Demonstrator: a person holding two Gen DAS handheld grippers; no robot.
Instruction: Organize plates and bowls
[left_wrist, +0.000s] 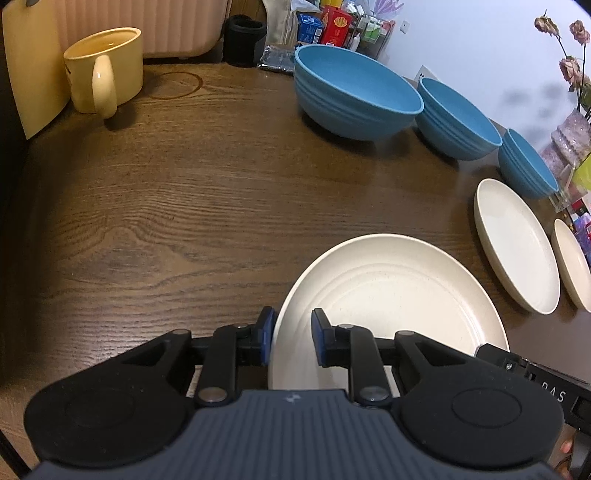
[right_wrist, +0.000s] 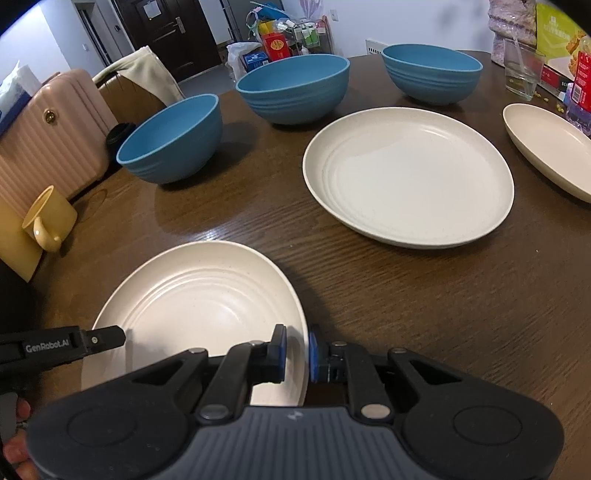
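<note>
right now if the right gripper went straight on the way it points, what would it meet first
Probably the wooden table: the right gripper, shut on the near cream plate, points steeply down. Farther along lies the middle cream plate.

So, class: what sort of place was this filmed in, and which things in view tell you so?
Most likely a lived-in home, at a dining table. A wooden table carries blue bowls and cream plates; a pink suitcase stands beside it, with a dark entrance door and stacked groceries behind.

Left matte-black two-finger gripper with blue pads, ribbed grey housing; right twin gripper, silver pivot screws, "GenRobot.AI" lettering.
</note>
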